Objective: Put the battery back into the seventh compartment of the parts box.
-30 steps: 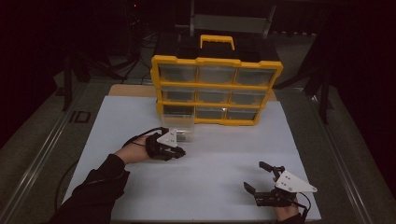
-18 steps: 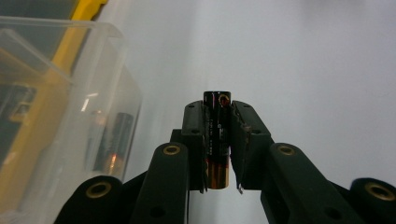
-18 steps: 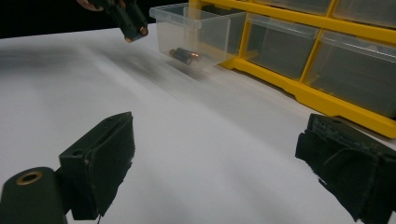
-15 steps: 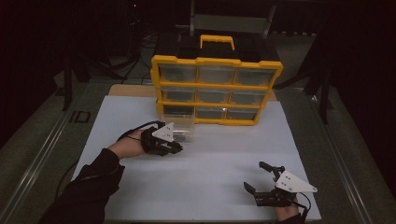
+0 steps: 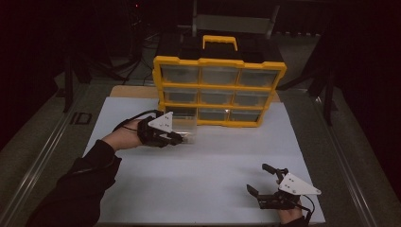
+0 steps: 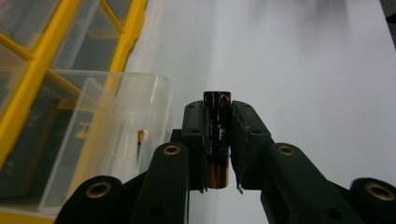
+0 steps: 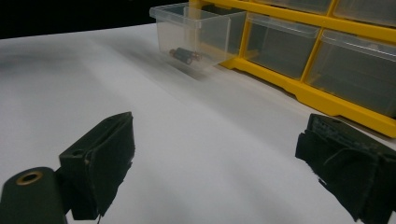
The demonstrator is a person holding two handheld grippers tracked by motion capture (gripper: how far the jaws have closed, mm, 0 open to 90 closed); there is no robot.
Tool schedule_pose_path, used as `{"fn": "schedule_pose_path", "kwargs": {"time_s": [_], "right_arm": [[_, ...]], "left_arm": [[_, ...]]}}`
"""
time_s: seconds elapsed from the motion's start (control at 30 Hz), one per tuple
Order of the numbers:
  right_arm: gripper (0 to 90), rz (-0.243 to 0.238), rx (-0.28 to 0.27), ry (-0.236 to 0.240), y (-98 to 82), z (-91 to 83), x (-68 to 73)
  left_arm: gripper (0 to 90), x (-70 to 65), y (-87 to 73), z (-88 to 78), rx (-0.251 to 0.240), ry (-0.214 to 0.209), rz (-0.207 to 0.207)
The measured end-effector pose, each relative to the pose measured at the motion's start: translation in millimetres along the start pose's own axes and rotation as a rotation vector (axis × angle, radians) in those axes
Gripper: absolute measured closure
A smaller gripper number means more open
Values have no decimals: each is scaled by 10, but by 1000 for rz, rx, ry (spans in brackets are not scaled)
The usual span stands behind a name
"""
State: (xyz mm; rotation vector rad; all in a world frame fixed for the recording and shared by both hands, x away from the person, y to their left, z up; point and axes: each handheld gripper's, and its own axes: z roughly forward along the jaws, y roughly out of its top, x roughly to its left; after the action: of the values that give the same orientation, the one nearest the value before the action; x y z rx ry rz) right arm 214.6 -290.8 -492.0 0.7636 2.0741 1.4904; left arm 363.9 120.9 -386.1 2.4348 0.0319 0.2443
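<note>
The yellow organiser (image 5: 220, 90) stands at the far side of the white worktop (image 5: 198, 165). Its clear drawer (image 5: 182, 124), pulled out, sits just beside the left claw (image 6: 217, 140), on the organiser side. That claw pinches a dark battery (image 6: 216, 135), long axis running along the jaws, just outside the drawer's rim. More batteries (image 7: 184, 54) lie inside. The right claw (image 5: 265, 187) rests spread and empty, well apart; the left hand is nearer.

A yellow plastic drawer cabinet (image 5: 220, 90) stands at the back of the white-topped desk (image 5: 203, 179). A clear plastic drawer (image 5: 185, 124) sits pulled out before its lower left corner, with dark batteries (image 7: 186, 55) inside. The left gripper (image 5: 176, 138), just beside that drawer, holds a dark cylindrical battery (image 6: 217, 135) between its jaws. The right gripper (image 5: 261, 178) rests at the front right, well apart.
</note>
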Motion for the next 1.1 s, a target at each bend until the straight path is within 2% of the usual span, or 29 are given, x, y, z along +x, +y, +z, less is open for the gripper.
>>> {"fn": "schedule_pose_path", "kwargs": {"time_s": [0.2, 0.5, 0.73, 0.97, 1.1], "right_arm": [[92, 1, 0, -1, -1, -2, -2], [92, 1, -2, -3, -1, -2, -8], [92, -2, -2, -4, 0, -6, -7], [92, -1, -6, -4, 0, -9, -12], [92, -1, -5, -5, 2, -8, -7]], "left_arm": [[756, 41, 84, -98, 5, 4, 16], [755, 97, 235, -264, -10, 41, 37], [755, 199, 348, -428, -22, 69, 53], [755, 313, 381, -470, -47, 88, 45], [755, 381, 389, -460, -60, 102, 24]]}}
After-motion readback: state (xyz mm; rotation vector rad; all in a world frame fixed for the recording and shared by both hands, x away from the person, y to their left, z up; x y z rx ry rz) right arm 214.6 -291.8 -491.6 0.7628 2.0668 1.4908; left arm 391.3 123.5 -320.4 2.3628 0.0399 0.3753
